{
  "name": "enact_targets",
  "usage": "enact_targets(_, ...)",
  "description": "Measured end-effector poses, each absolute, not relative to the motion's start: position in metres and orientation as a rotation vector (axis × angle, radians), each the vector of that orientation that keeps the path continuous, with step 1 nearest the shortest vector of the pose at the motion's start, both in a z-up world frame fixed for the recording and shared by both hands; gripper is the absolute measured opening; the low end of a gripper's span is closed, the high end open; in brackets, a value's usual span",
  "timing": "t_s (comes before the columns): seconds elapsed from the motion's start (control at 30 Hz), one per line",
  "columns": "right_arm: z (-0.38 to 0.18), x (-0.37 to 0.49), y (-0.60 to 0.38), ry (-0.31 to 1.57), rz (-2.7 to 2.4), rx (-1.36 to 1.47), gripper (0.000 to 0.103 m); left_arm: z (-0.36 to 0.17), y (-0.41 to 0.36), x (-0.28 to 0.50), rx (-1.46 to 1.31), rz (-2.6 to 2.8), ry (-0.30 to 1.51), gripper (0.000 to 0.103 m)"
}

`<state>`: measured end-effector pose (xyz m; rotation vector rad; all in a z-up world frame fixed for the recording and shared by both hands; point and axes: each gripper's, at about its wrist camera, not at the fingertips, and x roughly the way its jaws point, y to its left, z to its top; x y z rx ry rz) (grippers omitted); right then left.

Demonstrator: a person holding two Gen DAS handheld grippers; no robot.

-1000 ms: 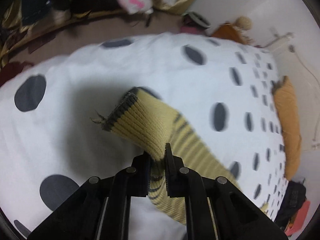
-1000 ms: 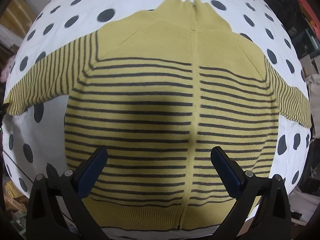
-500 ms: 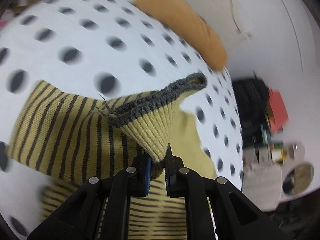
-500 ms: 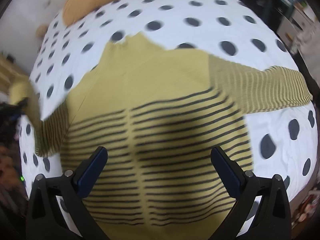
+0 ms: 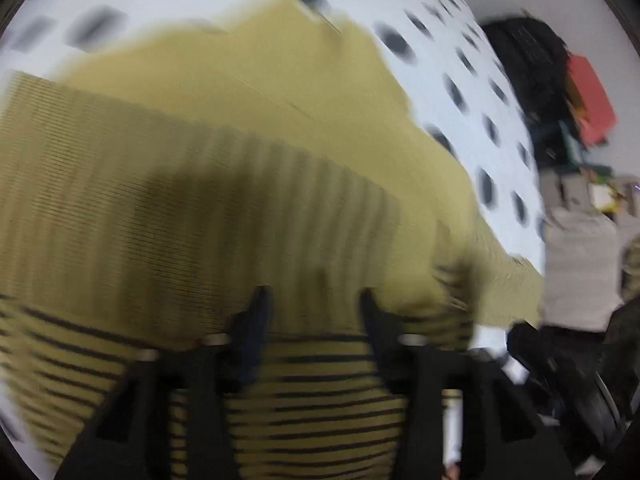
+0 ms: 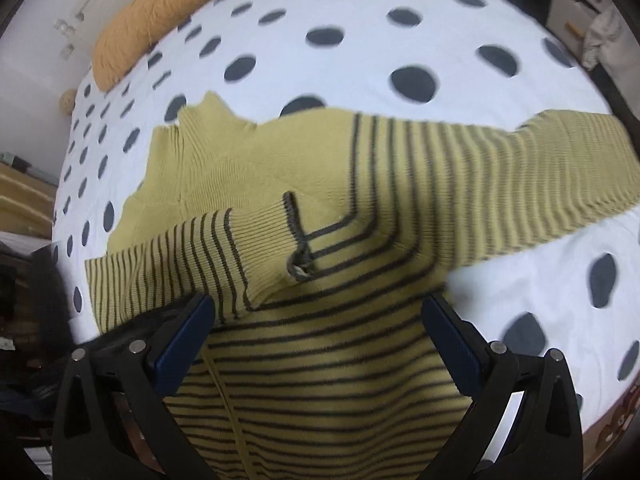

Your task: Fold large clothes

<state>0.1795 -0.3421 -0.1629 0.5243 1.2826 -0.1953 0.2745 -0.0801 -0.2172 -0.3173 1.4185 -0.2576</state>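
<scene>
Sweater lies flat on the dotted bed, collar toward the head end near the orange pillow. One sleeve is folded across the chest, cuff resting mid-body; the other sleeve lies spread toward the bed's side edge. Prob. that's the sleeves-in step before folding the body.

L gripper: jaws apart, nothing between them, hovering just over the striped knit; view is badly motion-blurred. R gripper: jaws wide apart, empty, poised over the lower body w/o touching, likely waiting for its sleeve.

Vs 0.5 s ago: L was clamped on the cuff and carrying it over the bed; now it has let go and the cuff sits on the chest. R hasn't changed its opening; its view has swung so the spread sleeve looms larger.

Next, I'd guess R takes the far sleeve.
</scene>
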Motion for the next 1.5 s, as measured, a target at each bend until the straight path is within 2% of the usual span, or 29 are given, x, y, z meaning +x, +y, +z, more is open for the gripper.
enact_targets(0.1,-0.191,0.202,-0.329,1.326,-0.176,0.537,0.103,-0.187,-0.022,0.272,-0.213,-0.101,1.329,0.067)
enact_targets(0.2,-0.22,0.223,-0.319,1.38,-0.197,0.509,0.103,-0.174,0.03,0.27,-0.178,0.001,1.313,0.067)
enact_targets(0.27,-0.236,0.233,-0.312,1.413,-0.197,0.484,0.099,-0.168,0.064,0.267,-0.184,0.042,1.304,0.067)
enact_targets(0.3,-0.243,0.237,-0.309,1.419,-0.187,0.476,0.084,-0.167,0.074,0.265,-0.182,0.058,1.302,0.067)
enact_targets(0.33,-0.246,0.239,-0.306,1.419,-0.187,0.454,0.062,-0.165,0.087,0.26,-0.189,0.069,1.303,0.067)
enact_targets(0.37,-0.244,0.241,-0.305,1.402,-0.188,0.419,0.055,-0.166,0.094,0.259,-0.201,0.075,1.308,0.067)
enact_targets(0.43,-0.235,0.239,-0.309,1.375,-0.174,0.418,0.026,-0.174,0.098,0.257,-0.23,0.086,1.317,0.067)
enact_targets(0.5,-0.22,0.232,-0.323,1.335,-0.195,0.415,0.009,-0.178,0.1,0.258,-0.242,0.083,1.322,0.067)
enact_targets(0.6,-0.198,0.223,-0.348,1.29,-0.234,0.372,0.009,-0.182,0.094,0.256,-0.208,0.073,1.322,0.067)
enact_targets(0.7,-0.202,0.221,-0.364,1.301,-0.144,0.501,0.01,-0.191,0.087,0.258,-0.185,0.071,1.326,0.067)
enact_targets(0.77,-0.207,0.218,-0.361,1.308,-0.117,0.552,0.016,-0.194,0.087,0.258,-0.186,0.081,1.337,0.067)
enact_targets(0.8,-0.213,0.218,-0.356,1.323,-0.122,0.563,0.027,-0.196,0.088,0.259,-0.195,0.08,1.344,0.067)
enact_targets(0.83,-0.217,0.22,-0.351,1.332,-0.129,0.565,0.044,-0.196,0.089,0.258,-0.196,0.079,1.347,0.067)
enact_targets(0.9,-0.228,0.218,-0.347,1.353,-0.167,0.567,0.067,-0.197,0.089,0.258,-0.183,0.078,1.35,0.067)
enact_targets(1.03,-0.24,0.223,-0.333,1.35,-0.12,0.618,0.069,-0.199,0.094,0.26,-0.17,0.083,1.357,0.068)
enact_targets(1.1,-0.24,0.228,-0.32,1.334,-0.028,0.649,0.069,-0.199,0.098,0.26,-0.187,0.087,1.357,0.068)
enact_targets(1.17,-0.24,0.234,-0.305,1.351,-0.029,0.555,0.066,-0.2,0.101,0.261,-0.207,0.091,1.362,0.069)
enact_targets(1.2,-0.244,0.237,-0.302,1.375,-0.035,0.52,0.058,-0.202,0.103,0.261,-0.214,0.091,1.369,0.07)
enact_targets(1.23,-0.247,0.239,-0.302,1.382,-0.046,0.511,0.044,-0.203,0.103,0.261,-0.217,0.09,1.376,0.07)
enact_targets(1.33,-0.243,0.234,-0.316,1.335,-0.039,0.582,0.024,-0.204,0.104,0.259,-0.208,0.09,1.381,0.07)
enact_targets(1.43,-0.234,0.221,-0.33,1.29,-0.004,0.645,0.014,-0.205,0.106,0.257,-0.219,0.09,1.383,0.07)
enact_targets(1.5,-0.228,0.216,-0.335,1.27,0.044,0.698,0.013,-0.206,0.106,0.256,-0.227,0.094,1.384,0.07)
